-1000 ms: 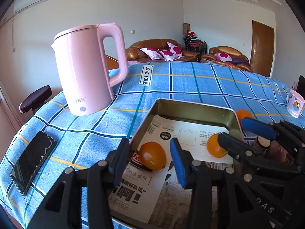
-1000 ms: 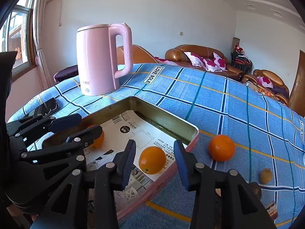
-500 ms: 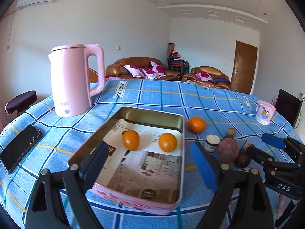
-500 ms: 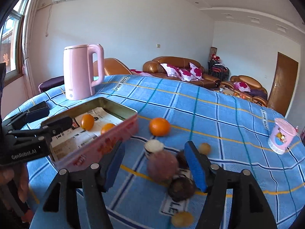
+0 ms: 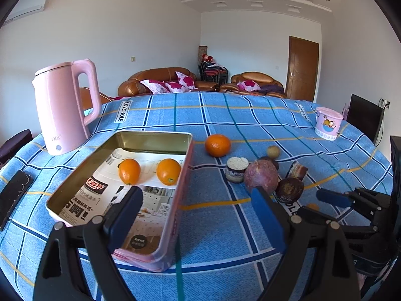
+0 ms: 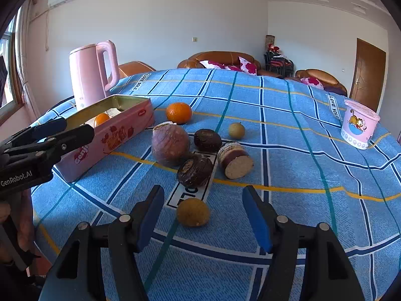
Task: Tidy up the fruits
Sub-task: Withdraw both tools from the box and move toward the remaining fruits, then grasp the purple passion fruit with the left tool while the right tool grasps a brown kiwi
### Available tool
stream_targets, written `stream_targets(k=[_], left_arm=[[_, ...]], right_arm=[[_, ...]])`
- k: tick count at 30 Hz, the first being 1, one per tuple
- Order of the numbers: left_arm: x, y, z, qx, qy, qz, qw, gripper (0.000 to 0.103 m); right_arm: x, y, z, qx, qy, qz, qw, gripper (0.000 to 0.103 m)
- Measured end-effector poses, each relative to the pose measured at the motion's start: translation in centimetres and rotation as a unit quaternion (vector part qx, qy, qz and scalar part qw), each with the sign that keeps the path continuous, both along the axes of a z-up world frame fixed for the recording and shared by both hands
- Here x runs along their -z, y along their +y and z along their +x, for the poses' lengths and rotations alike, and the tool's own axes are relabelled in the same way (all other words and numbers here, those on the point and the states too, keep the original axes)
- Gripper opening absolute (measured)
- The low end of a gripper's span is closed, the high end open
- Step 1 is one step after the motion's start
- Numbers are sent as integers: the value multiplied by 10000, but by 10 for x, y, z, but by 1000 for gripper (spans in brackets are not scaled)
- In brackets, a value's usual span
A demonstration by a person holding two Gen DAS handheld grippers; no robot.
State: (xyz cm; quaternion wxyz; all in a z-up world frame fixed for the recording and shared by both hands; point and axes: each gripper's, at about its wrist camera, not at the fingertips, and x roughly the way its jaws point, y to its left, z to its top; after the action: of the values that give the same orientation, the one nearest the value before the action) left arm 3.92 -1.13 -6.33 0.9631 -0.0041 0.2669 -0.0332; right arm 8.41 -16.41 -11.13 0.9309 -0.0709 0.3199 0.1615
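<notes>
A pink tin tray [image 5: 175,215] [image 6: 112,138] lined with printed paper holds two oranges [image 5: 129,171] [image 5: 168,171]. A third orange [image 5: 217,145] [image 6: 179,113] lies on the blue cloth beside the tray. To its right lie a large purple fruit [image 5: 261,177] [image 6: 170,144], two dark fruits [image 6: 195,170] [image 6: 207,139], a cut piece [image 6: 234,159] and two small yellowish fruits [image 6: 193,212] [image 6: 236,130]. My left gripper [image 5: 198,213] is open and empty over the tray's near right corner. My right gripper [image 6: 203,213] is open, its fingers on either side of the near yellowish fruit.
A pink kettle [image 5: 64,107] [image 6: 91,75] stands behind the tray. A pink cup [image 5: 327,124] [image 6: 359,128] stands at the far right. A black phone [image 5: 13,198] lies at the left table edge. Sofas stand beyond the table.
Both grippers have pulled back from the tray, each leaving an orange in it, and opened wider. The right gripper has swung right to the loose fruits.
</notes>
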Motion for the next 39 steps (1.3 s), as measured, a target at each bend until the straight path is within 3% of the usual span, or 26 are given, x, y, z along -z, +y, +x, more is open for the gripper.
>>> stream_targets(k=[1, 2, 7, 13, 23, 28, 31, 35, 37, 38, 39], left_arm=[[1, -3, 0, 35, 23, 19, 10000, 91], [1, -5, 0, 65, 29, 36, 10000, 91], [0, -12, -1, 161, 14, 53, 9999, 91], [-1, -16, 4, 228, 44, 40, 9997, 90], [-4, -42, 32, 472, 321, 86, 9983, 88], [2, -56, 54, 608, 612, 76, 9962, 82], [9, -61, 66, 772, 907, -104, 9928, 67], [15, -65, 78, 770, 1172, -224, 9899, 66], [19, -67, 82, 819, 1319, -246, 9876, 59], [21, -68, 84, 901, 1412, -308, 9854, 50], [22, -66, 84, 919, 1424, -402, 9847, 50]], right_arm=[[2, 0, 1, -49, 86, -7, 10000, 43], [4, 1, 3, -91, 197, -13, 9998, 40], [8, 1, 5, -232, 390, 45, 9990, 30], [7, -1, 3, -256, 385, 96, 9989, 30], [-28, -14, 17, 310, -299, 183, 9989, 30], [-39, -21, 37, 672, -466, 192, 9965, 30], [-37, -25, 47, 811, -435, 233, 9955, 30], [-39, -24, 52, 869, -475, 176, 9949, 30], [-37, -25, 54, 856, -419, 181, 9953, 30], [-37, -26, 54, 852, -408, 201, 9953, 30], [-37, -26, 55, 837, -378, 216, 9955, 30]])
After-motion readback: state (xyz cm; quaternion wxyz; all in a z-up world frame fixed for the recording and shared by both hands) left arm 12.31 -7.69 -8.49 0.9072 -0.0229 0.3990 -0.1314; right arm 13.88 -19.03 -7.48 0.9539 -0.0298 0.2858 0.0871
